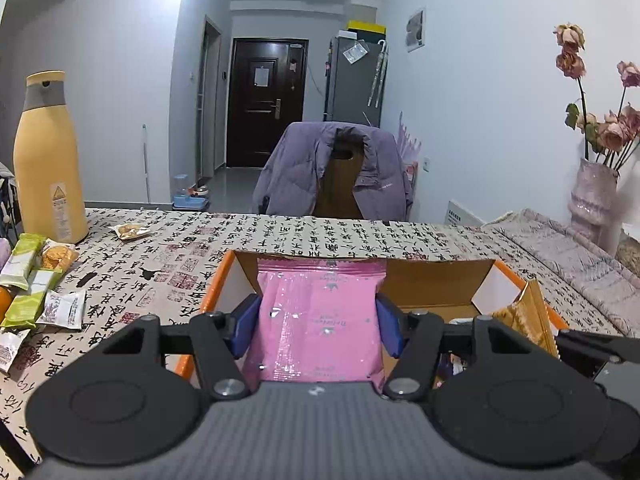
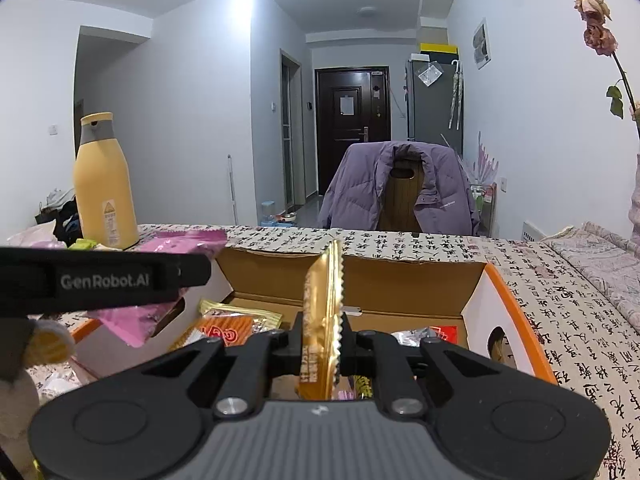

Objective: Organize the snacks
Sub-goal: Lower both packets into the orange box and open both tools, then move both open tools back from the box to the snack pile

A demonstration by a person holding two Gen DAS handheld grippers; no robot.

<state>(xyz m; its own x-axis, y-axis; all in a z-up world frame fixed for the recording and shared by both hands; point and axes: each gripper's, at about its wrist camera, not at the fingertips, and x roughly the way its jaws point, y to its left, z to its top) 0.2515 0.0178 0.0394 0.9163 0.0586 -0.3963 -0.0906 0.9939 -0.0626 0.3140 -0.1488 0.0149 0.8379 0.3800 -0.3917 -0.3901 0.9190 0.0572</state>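
My left gripper is shut on a pink snack packet, its blue pads pressing both sides, held over the open cardboard box with orange edges. My right gripper is shut on a gold snack packet held edge-on and upright over the same box. In the right wrist view the left gripper's black body and the pink packet show at the left. The gold packet shows at the right in the left wrist view. Several packets lie inside the box.
Loose snack packets lie on the patterned tablecloth at the left, beside a tall yellow bottle. One small packet sits farther back. A vase of dried roses stands at the right. A chair with a purple jacket stands behind the table.
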